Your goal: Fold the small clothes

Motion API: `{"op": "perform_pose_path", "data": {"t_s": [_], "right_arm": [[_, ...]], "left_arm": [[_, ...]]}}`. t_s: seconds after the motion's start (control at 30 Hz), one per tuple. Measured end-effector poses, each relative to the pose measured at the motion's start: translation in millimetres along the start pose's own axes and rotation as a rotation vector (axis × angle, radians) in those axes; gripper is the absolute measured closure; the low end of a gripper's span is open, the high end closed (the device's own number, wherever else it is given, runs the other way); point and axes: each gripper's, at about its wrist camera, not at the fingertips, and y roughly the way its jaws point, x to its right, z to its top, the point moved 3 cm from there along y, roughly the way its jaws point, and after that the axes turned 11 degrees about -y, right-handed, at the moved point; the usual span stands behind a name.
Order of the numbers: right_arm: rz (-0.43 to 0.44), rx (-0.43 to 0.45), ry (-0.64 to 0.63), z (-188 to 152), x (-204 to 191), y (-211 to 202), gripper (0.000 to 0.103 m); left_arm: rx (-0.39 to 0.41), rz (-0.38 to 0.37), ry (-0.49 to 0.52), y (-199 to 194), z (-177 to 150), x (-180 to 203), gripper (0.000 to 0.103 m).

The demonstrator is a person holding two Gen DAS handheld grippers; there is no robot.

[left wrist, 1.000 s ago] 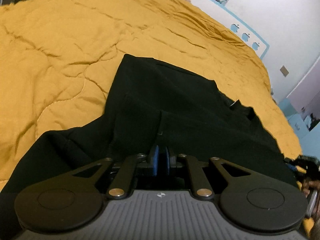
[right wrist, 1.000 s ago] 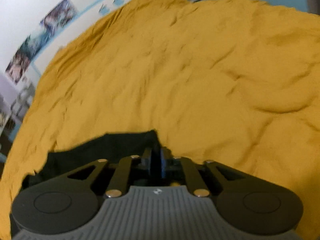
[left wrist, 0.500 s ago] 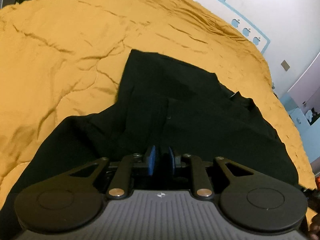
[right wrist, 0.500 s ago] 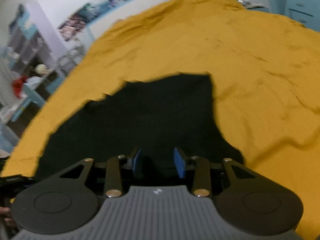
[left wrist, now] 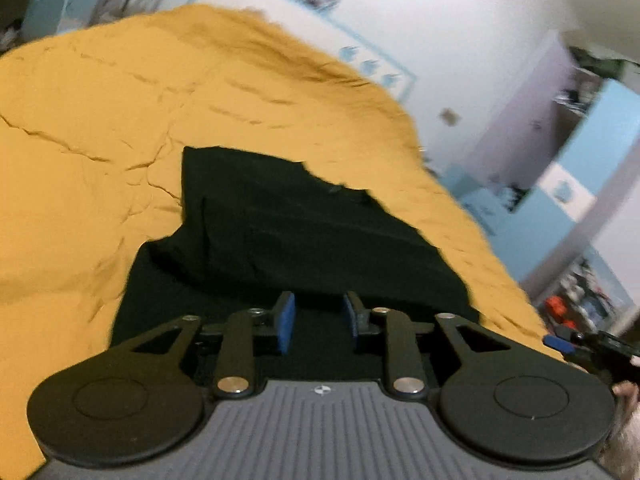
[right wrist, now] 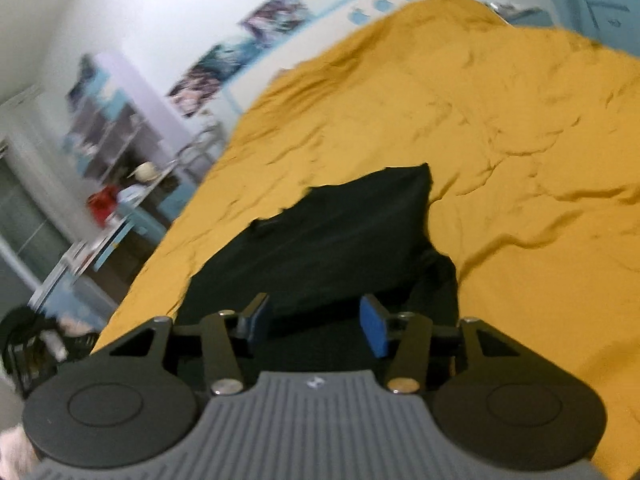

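Note:
A black garment [left wrist: 304, 232] lies folded over itself on the mustard-yellow bedspread [left wrist: 80, 152]; an upper layer rests on a lower layer that reaches under the fingers. My left gripper [left wrist: 318, 320] is open and empty above its near edge. The garment shows in the right wrist view [right wrist: 340, 240] too, with my right gripper [right wrist: 316, 326] open and empty above its near edge. The right gripper's blue-padded tip [left wrist: 556, 342] shows at the far right of the left wrist view.
The yellow bedspread [right wrist: 520, 140] fills most of both views, wrinkled. Beyond the bed stand white walls with posters [right wrist: 276, 12], blue furniture [left wrist: 592, 152] and a cluttered shelf [right wrist: 112, 200].
Both grippers have opened and let go of the black garment, which now lies folded on the bed. Both have pulled back and tilted up, so more of the room shows.

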Motion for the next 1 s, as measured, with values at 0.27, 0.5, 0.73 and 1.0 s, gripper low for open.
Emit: {"op": "perform_pose_path", "data": {"t_s": [0.27, 0.5, 0.73, 1.0], "right_arm": [[0.057, -0.104, -0.001, -94, 16, -109, 0.056], [0.107, -0.159, 0.09, -139, 34, -118, 0.054], [0.22, -0.261, 0.117, -155, 35, -108, 0.053], [0.265, -0.267, 0.119, -176, 30, -113, 0.043]], "left_arm": [[-0.006, 0.032, -0.142, -91, -66, -73, 0.071], [-0.082, -0.08, -0.238, -109, -88, -90, 0.07], [-0.201, -0.048, -0.2, -98, -115, -92, 0.067], [-0.268, -0.155, -0.267, -85, -133, -108, 0.059]]}}
